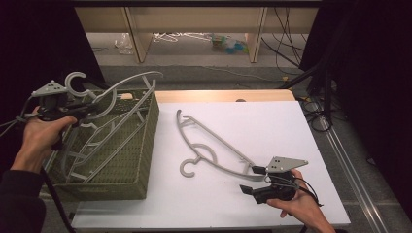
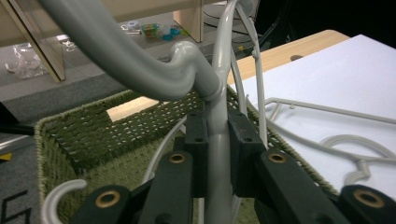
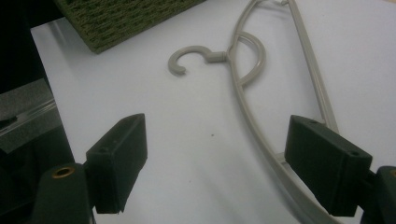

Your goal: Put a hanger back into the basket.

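While clamped in the left gripper, jaws pressed together on its neck, one grey plastic coat hanger stands tilted over the green woven basket, hook upward beside the hand. Further grey hangers lean inside the basket. Second grey plastic hanger lies flat on the white bench, well apart from the basket. Right gripper rests at that hanger's lower end, jaws wide apart, clamped on nothing, one arm of the hanger passing just beside the right-hand jaw.
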A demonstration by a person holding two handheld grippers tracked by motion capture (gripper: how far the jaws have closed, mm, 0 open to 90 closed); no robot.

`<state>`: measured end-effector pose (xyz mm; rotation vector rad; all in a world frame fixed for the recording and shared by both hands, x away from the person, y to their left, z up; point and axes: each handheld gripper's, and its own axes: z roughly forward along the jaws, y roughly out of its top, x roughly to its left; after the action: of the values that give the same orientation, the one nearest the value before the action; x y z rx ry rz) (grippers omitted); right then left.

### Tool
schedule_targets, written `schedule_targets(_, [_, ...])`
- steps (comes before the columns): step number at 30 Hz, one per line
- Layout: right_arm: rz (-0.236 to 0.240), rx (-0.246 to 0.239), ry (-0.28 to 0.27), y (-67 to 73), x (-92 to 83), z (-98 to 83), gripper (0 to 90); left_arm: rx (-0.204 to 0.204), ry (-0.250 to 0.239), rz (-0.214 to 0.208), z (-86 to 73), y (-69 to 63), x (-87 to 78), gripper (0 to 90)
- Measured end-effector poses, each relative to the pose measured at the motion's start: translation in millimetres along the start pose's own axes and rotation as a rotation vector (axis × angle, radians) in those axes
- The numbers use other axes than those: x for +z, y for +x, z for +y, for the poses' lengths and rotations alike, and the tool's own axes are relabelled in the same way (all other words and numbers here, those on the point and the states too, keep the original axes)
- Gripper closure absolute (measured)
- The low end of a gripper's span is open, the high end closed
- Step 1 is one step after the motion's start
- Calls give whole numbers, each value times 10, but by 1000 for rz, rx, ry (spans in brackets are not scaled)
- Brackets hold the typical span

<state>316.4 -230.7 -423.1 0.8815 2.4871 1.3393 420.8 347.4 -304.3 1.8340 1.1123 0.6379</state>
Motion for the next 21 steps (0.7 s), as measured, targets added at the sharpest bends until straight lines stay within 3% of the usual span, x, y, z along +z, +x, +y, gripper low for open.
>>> schedule_targets(14, [1, 6, 7, -4, 19, -12, 224, 8, 52, 63, -173, 239, 76, 797])
schedule_targets(20, [13, 4, 13, 0, 37, -12, 224, 56, 101, 72, -223, 244, 135, 797])
schedule_targets(21, [12, 5, 15, -2, 37, -14, 224, 82, 129, 68, -228, 268, 129, 796])
